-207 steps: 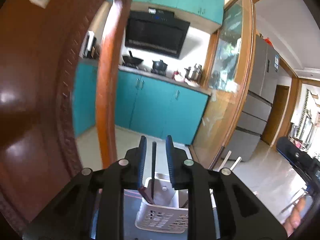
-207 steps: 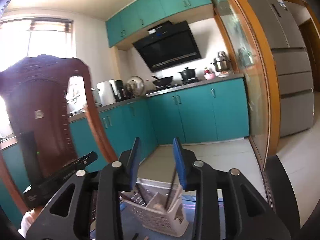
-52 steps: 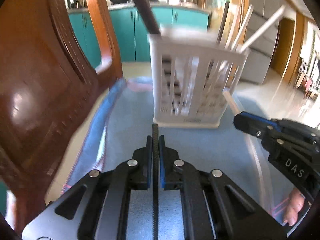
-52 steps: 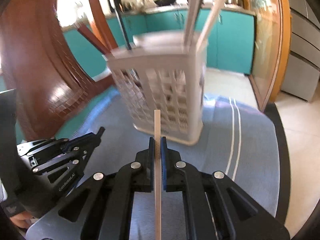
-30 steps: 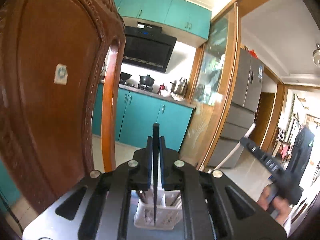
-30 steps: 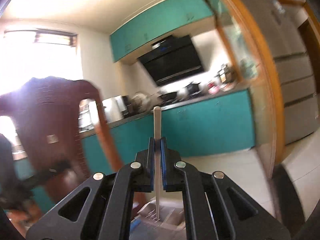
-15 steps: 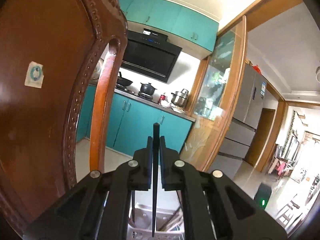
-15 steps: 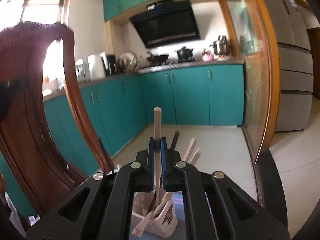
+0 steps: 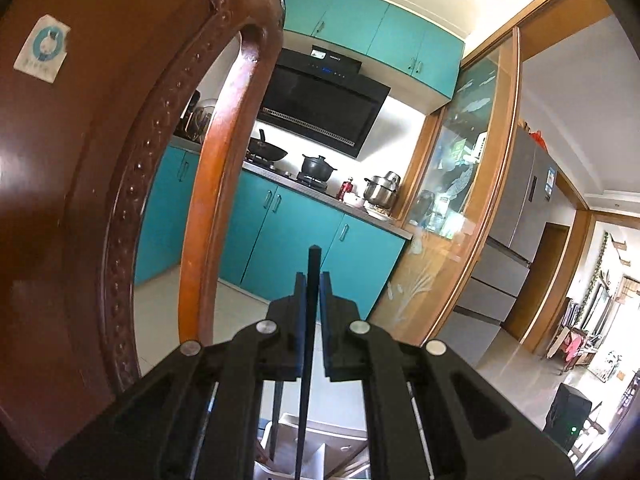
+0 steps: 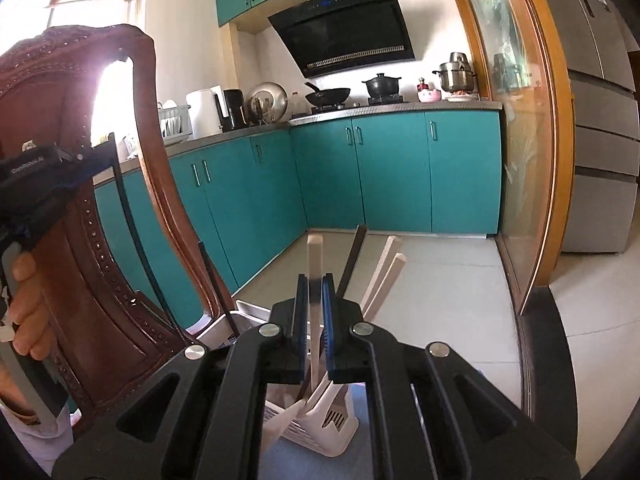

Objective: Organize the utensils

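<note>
Gripping a black chopstick (image 9: 307,344), the left gripper (image 9: 313,280) is held above the white basket (image 10: 340,428); a white chopstick (image 10: 314,280) is clamped by the right gripper (image 10: 315,280). No writing is legible.

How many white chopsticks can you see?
3. One white chopstick is held in the right gripper; two more white chopsticks lean from the basket beside it. More may hide behind the gripper.
</note>
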Demonstrator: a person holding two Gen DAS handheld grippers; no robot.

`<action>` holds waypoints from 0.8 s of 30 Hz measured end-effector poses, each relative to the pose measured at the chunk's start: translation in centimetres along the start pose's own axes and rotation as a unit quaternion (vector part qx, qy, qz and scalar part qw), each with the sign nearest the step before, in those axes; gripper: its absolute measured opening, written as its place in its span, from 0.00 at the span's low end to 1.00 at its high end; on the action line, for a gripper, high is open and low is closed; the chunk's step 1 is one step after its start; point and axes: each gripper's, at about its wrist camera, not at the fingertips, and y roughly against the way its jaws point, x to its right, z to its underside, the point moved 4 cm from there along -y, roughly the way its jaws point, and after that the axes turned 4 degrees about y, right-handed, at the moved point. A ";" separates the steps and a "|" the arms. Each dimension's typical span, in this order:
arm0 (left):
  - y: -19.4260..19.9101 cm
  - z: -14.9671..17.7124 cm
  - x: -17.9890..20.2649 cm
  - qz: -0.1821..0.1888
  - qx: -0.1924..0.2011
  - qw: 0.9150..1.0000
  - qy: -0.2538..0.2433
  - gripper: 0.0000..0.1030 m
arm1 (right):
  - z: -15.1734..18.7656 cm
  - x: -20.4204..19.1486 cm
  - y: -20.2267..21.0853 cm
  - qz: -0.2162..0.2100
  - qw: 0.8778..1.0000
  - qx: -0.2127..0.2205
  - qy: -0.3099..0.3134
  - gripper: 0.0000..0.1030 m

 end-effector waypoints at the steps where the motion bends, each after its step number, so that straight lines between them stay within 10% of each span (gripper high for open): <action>1: 0.2 -0.1 0.1 0.002 0.005 1.000 0.001 0.07 | 0.0 0.1 0.2 0.002 1.000 0.002 -0.002 0.07; 6: 1.9 -1.2 0.0 0.014 0.049 0.998 0.020 0.07 | 0.0 0.8 1.0 -0.015 0.999 0.015 -0.027 0.37; 10: 1.6 -0.9 -0.1 -0.002 0.088 0.996 0.014 0.07 | -0.5 1.4 2.9 -0.038 0.997 0.047 -0.047 0.42; 24: -4.2 5.3 3.6 -0.023 -0.019 0.997 -0.075 0.22 | -1.2 1.4 4.8 -0.019 0.998 0.063 -0.023 0.56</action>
